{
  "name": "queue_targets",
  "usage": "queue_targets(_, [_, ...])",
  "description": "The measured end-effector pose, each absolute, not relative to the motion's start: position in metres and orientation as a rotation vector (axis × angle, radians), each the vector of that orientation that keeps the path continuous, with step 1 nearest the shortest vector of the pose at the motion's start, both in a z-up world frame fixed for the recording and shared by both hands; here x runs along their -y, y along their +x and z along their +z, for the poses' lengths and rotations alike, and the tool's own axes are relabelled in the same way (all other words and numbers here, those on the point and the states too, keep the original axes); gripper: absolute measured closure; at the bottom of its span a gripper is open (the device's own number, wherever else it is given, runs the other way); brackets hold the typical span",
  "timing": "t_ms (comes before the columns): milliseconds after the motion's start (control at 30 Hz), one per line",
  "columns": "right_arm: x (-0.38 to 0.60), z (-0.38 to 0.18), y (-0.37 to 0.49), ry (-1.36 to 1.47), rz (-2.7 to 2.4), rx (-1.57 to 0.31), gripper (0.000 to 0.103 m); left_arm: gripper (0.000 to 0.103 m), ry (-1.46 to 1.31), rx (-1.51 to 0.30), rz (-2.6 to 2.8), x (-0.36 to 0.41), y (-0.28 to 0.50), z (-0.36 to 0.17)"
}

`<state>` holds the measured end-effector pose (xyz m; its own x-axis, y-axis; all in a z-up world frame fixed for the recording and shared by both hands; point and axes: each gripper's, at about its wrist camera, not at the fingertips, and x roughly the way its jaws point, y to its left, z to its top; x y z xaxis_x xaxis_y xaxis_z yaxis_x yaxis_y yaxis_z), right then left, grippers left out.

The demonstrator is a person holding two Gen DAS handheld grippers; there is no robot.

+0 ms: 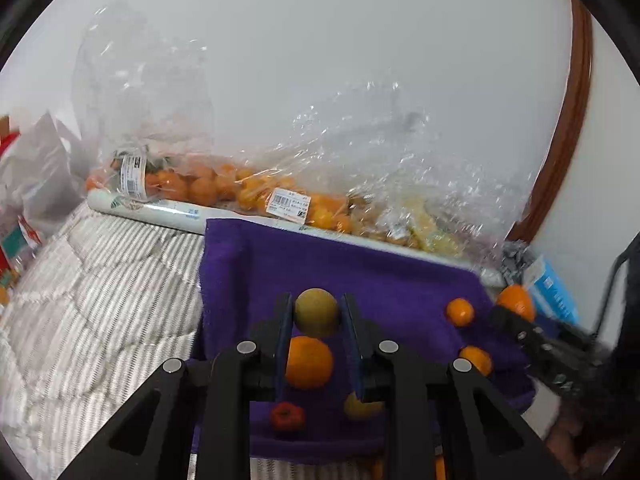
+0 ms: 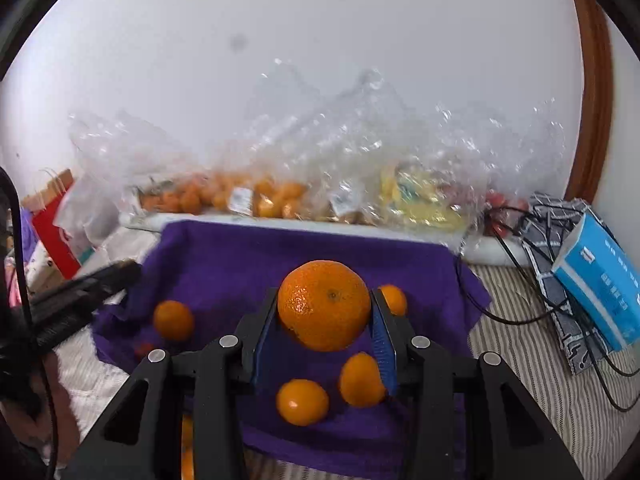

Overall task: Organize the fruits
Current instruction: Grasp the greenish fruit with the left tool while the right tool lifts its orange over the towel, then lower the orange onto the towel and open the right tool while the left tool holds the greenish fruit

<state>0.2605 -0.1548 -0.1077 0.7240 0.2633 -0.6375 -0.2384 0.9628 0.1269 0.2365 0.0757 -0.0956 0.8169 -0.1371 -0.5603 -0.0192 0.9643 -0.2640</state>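
My left gripper (image 1: 316, 312) is shut on a round yellow-green fruit (image 1: 317, 312), held above a purple cloth (image 1: 392, 280). Below it on the cloth lie an orange (image 1: 309, 362), a small red fruit (image 1: 287, 416) and a yellow fruit (image 1: 360, 407). Two small oranges (image 1: 460, 312) (image 1: 476, 359) lie to the right. My right gripper (image 2: 324, 306) is shut on a large orange (image 2: 324, 305), raised over the same purple cloth (image 2: 224, 256). Small oranges (image 2: 174, 319) (image 2: 302, 401) (image 2: 362, 379) (image 2: 394, 299) rest on the cloth beneath. The right gripper also shows at the right edge of the left wrist view, its orange (image 1: 516, 302) in its jaws.
Clear plastic bags of oranges (image 1: 208, 184) and yellowish fruit (image 2: 420, 200) lie along the white wall behind the cloth. A striped quilt (image 1: 100, 280) covers the surface. A blue box (image 2: 600, 280) and black cables (image 2: 520, 264) sit right. A red paper bag (image 2: 52, 224) stands left.
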Motion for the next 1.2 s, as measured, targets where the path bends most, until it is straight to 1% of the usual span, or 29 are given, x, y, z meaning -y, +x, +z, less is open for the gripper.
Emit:
queue_targets(300, [0.186, -0.115, 0.264, 0.067, 0.167, -0.655, 0.060, 0.080, -0.285, -0.616, -0.073, -0.076, 0.240, -0.106])
queue_targets(467, [0.192, -0.124, 0.271, 0.114, 0.167, -0.687, 0.060, 0.080, -0.246, -0.641, -0.061, -0.070, 0.245, -0.114])
queue_targets(1200, [0.169, -0.144, 0.272, 0.059, 0.201, -0.748, 0.060, 0.080, -0.216, -0.681, -0.064, -0.062, 0.251, -0.125])
